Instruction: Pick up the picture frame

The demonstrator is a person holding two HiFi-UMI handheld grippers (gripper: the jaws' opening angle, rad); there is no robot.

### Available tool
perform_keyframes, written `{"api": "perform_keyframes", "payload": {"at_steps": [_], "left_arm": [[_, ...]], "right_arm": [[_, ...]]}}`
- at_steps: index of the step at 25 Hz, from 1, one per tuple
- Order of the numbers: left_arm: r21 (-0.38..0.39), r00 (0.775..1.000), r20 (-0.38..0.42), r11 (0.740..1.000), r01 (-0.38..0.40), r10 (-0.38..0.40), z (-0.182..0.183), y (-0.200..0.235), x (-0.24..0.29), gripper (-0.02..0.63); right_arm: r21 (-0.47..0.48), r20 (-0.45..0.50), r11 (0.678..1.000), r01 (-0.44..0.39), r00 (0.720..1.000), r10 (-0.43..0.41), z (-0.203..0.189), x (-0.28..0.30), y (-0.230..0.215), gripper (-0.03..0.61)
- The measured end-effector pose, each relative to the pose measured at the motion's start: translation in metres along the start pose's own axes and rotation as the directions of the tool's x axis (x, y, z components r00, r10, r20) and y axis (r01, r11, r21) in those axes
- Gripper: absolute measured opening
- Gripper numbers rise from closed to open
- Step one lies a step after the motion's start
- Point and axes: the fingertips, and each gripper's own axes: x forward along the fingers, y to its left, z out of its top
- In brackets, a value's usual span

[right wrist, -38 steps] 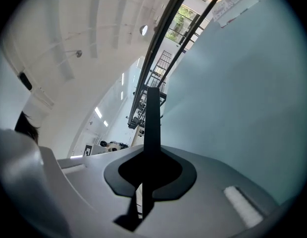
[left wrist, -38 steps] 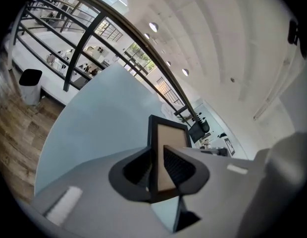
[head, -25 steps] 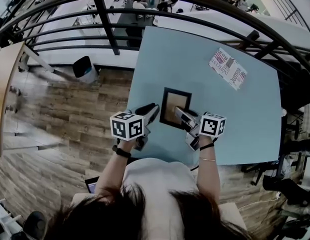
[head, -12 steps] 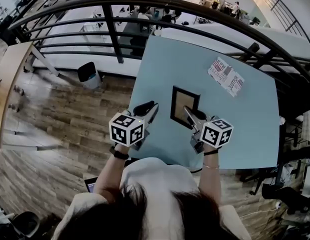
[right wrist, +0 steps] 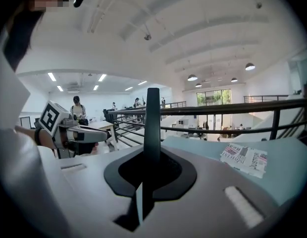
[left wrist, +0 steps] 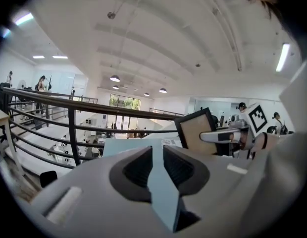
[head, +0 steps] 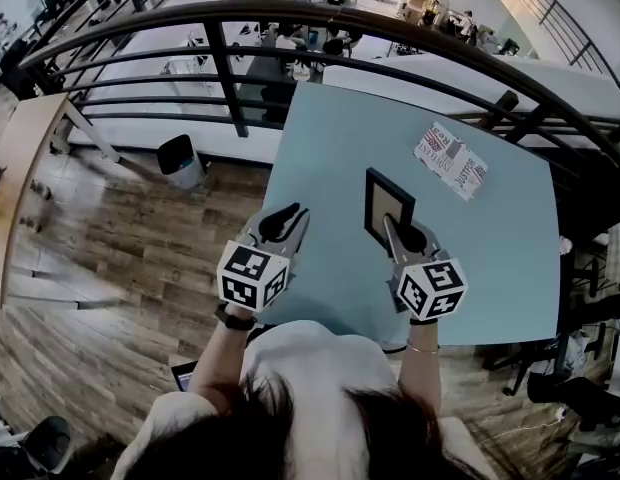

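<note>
Over the blue desk (head: pixel 320 168), the right gripper (head: pixel 402 236) fingers pinch the upright picture frame (head: pixel 387 203) edge-on; the left gripper (head: pixel 287 218), open and empty, waits to its left.

the picture frame (head: pixel 388 211) is held on edge between the 2 jaws of the right gripper (head: pixel 393 226), raised above the middle of the table (head: pixel 320 148), while the left gripper (head: pixel 288 216) is held to its left, apart from it, over the table's left edge. a printed sheet (head: pixel 451 154) is laid flat on the table beyond the frame and to its right, near the far right corner. a railing (head: pixel 222 63) is set behind the table's far edge, and a bin (head: pixel 178 160) is stood on the floor (head: pixel 110 258) to the table's left, on the near side of that railing.
</note>
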Motion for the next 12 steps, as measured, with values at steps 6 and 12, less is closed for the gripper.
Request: {"api": "perform_keyframes", "payload": {"at_steps": [6, 12], "left_arm": [[0.059, 0.997, 0.031, 0.996, -0.069, 0.067, 0.006, 0.017, -0.004, 0.12], [0.082, 0.992, 0.06, 0.99, -0.113, 0.109, 0.008, 0.032, -0.007, 0.072]], "right_arm": [[-0.102, 0.053, 0.989, 0.11, 0.993, -0.105, 0.007, 0.0, -0.007, 0.011], [-0.131, 0.085, 0.98, 0.151, 0.986, -0.14, 0.009, 0.005, -0.004, 0.011]]}}
